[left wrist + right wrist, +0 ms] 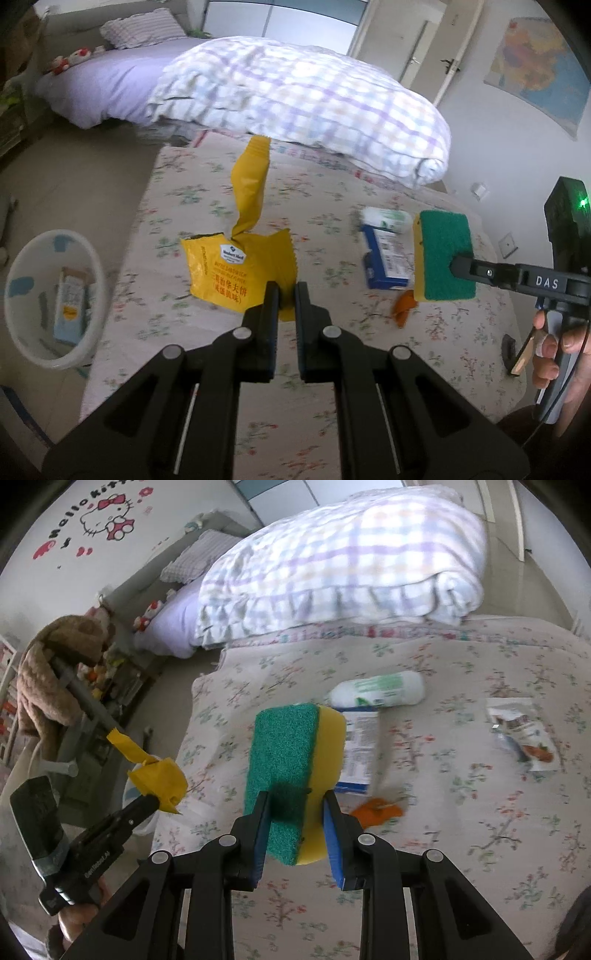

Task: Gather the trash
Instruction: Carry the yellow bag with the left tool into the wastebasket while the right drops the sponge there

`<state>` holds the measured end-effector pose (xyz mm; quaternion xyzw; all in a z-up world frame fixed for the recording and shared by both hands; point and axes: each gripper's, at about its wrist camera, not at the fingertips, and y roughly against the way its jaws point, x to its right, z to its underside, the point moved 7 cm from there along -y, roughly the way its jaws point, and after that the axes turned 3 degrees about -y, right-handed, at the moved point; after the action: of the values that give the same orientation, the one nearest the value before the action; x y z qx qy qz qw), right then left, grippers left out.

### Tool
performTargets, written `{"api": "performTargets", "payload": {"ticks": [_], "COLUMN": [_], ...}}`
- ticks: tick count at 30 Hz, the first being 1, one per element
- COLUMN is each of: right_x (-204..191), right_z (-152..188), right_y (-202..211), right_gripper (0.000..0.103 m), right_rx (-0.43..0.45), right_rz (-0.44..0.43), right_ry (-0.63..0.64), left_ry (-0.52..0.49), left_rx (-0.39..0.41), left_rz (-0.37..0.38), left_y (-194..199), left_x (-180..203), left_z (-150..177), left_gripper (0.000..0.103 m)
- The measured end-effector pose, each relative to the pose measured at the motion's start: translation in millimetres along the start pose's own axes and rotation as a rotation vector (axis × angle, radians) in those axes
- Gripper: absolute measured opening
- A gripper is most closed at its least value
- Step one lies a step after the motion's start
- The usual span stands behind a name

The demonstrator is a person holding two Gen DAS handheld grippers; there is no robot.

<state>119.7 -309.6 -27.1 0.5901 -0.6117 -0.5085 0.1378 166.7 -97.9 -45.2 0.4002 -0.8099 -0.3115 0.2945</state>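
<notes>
My left gripper is shut on the corner of a yellow snack wrapper and holds it above the floral bedspread; it also shows in the right wrist view. My right gripper is shut on a green and yellow sponge, also seen in the left wrist view. A blue and white box, a white tube, an orange scrap and a clear snack packet lie on the bed.
A white basin with a carton inside stands on the floor left of the bed. A folded checked quilt lies at the back. A brown plush toy hangs at the left.
</notes>
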Motion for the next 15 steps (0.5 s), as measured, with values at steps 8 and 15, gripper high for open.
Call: {"api": "performTargets", "payload": {"ticks": [8, 15], "right_x": [-35, -60], "right_z": [11, 25], "right_y": [-33, -54], "right_gripper": [0.028, 0.028], "right_rx": [-0.048, -0.086], "right_rz": [-0.019, -0.031], "right_ry": [0.048, 0.082], "left_ry": [0.064, 0.134], "left_rx": [0.013, 0.017], "left_rz": [-0.067, -0.152], "left_y": [21, 40], "left_x": [-55, -117], "left_z": [6, 19], "left_gripper": [0.009, 0.01]}}
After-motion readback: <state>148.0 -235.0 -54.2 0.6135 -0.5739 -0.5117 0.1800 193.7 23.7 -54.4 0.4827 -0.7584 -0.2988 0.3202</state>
